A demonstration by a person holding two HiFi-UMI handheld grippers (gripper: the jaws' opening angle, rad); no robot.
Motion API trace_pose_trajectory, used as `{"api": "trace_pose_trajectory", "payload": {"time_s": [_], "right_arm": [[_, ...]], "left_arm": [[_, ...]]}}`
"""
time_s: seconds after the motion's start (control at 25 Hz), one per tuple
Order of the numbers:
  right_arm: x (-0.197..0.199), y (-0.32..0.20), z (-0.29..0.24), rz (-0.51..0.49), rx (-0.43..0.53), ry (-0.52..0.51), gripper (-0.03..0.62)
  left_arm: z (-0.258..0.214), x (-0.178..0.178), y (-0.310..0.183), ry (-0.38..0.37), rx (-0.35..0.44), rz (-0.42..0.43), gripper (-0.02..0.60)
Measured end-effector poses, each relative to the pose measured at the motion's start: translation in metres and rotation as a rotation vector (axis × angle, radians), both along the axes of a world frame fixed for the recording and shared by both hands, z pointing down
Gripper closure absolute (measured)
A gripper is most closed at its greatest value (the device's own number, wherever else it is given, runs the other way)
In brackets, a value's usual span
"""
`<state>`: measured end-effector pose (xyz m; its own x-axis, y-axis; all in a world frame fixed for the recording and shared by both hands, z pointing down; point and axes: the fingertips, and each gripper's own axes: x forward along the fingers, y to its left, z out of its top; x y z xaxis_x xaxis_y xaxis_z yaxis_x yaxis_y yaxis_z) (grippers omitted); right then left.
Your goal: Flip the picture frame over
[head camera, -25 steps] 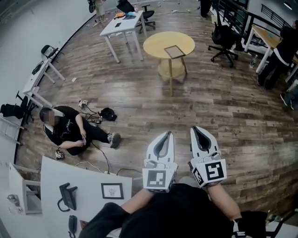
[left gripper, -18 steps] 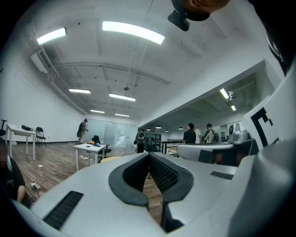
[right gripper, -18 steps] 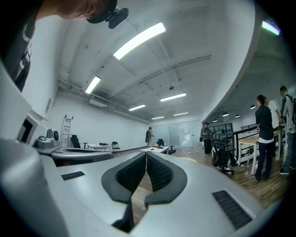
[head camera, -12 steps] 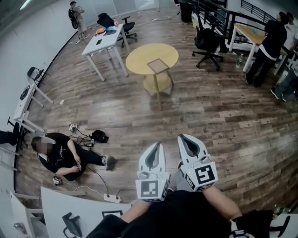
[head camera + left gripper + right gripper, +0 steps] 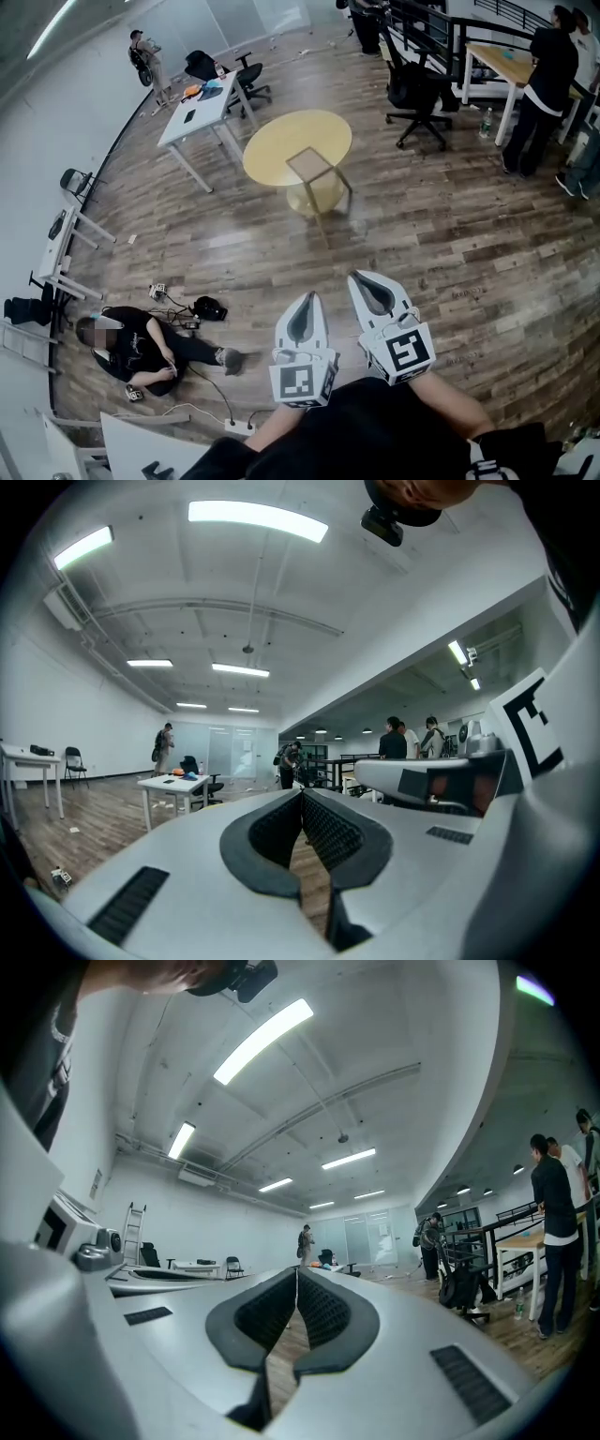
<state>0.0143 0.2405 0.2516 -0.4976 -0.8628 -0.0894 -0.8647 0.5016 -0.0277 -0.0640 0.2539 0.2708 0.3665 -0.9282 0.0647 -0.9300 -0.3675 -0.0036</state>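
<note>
The picture frame (image 5: 310,164) lies flat on a round yellow table (image 5: 272,150) across the wooden floor, far ahead of both grippers. My left gripper (image 5: 308,297) and right gripper (image 5: 362,276) are held side by side at waist height, pointing level toward the table. Both are shut with nothing between the jaws. In the left gripper view the left gripper (image 5: 302,793) has its pads meeting at the tips. The right gripper (image 5: 297,1270) looks the same in its own view. The frame is hidden behind the jaws in both gripper views.
A person (image 5: 141,352) sits on the floor at the left among cables and a power strip (image 5: 238,427). A white desk (image 5: 202,108) stands left of the round table, and an office chair (image 5: 417,89) to its right. People (image 5: 544,75) stand by a desk at far right.
Both grippers have travelled forward together toward the round table, still shut. The table and frame now look nearer, and the seated person has slid toward the lower left.
</note>
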Motion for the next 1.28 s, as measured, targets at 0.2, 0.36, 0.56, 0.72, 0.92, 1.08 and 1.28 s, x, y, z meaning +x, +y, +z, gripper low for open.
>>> {"api": "trace_pose_trajectory", "payload": {"time_s": [0.2,0.36,0.56,0.72,0.92,1.08,1.28], "right_arm": [[0.035,-0.045,0.006,0.008,-0.002,-0.014,0.576],[0.053,-0.075,0.005,0.022,-0.001,-0.043,0.576],[0.062,-0.106,0.014,0.020,0.000,-0.058,0.576],[0.062,-0.140,0.025,0.028,-0.020,-0.051,0.576],[0.052,-0.205,0.039,0.024,-0.039,-0.023,0.576],[0.039,-0.271,0.038,0.030,-0.042,-0.006,0.576],[0.015,-0.357,0.035,0.047,-0.048,0.008,0.576]], "left_arm": [[0.001,0.034,-0.040,-0.022,0.016,0.008,0.558],[-0.001,0.036,-0.073,-0.049,0.032,-0.008,0.558],[0.007,0.037,-0.111,-0.070,0.036,-0.016,0.558],[0.016,0.038,-0.147,-0.063,0.024,-0.007,0.558],[0.026,0.034,-0.208,-0.049,0.022,0.021,0.558],[0.028,0.020,-0.270,-0.016,0.007,0.021,0.560],[0.027,-0.010,-0.352,-0.014,0.007,0.027,0.558]]}}
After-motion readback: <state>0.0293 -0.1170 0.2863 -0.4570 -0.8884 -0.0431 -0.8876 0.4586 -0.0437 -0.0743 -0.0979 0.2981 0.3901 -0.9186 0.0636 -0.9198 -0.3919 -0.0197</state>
